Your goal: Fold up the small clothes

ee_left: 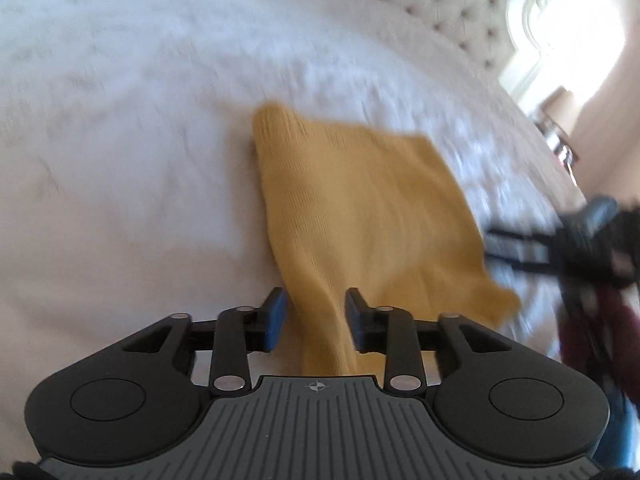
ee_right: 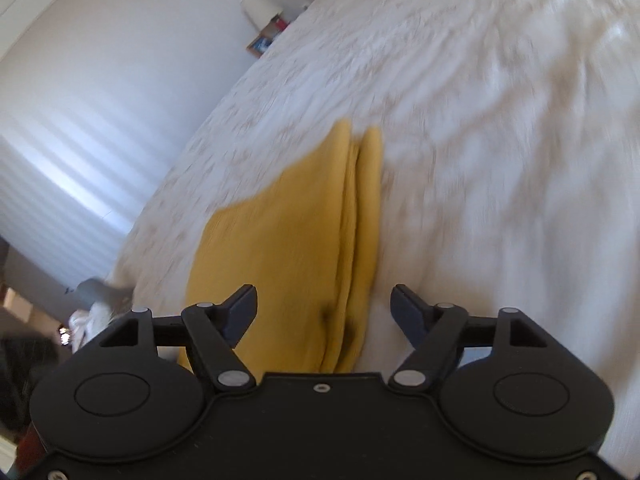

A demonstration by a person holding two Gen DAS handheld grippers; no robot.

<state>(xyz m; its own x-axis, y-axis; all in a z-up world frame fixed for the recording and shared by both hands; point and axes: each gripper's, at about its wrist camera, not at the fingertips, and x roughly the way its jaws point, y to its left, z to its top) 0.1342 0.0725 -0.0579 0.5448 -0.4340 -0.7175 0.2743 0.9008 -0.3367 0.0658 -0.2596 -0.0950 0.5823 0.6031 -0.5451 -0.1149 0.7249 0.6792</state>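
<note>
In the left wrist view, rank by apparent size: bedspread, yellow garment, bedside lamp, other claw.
1. White bedspread, fills most of the frame.
2. Yellow garment.
3. Right claw, blurred, cut by the edge; ranking unsure.
4. Bedside lamp, smallest, but farthest away.

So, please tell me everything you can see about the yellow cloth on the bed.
The yellow cloth is a small mustard-coloured knit piece with fine ribs, soft and thin. It lies folded on the white bedspread; the right wrist view shows several stacked layers along one edge. Its surface is mostly flat, with soft wrinkles near the cameras. One end runs between the open left tongs, whose pads do not press on it. The open right tongs stand over its layered edge without gripping.
</note>
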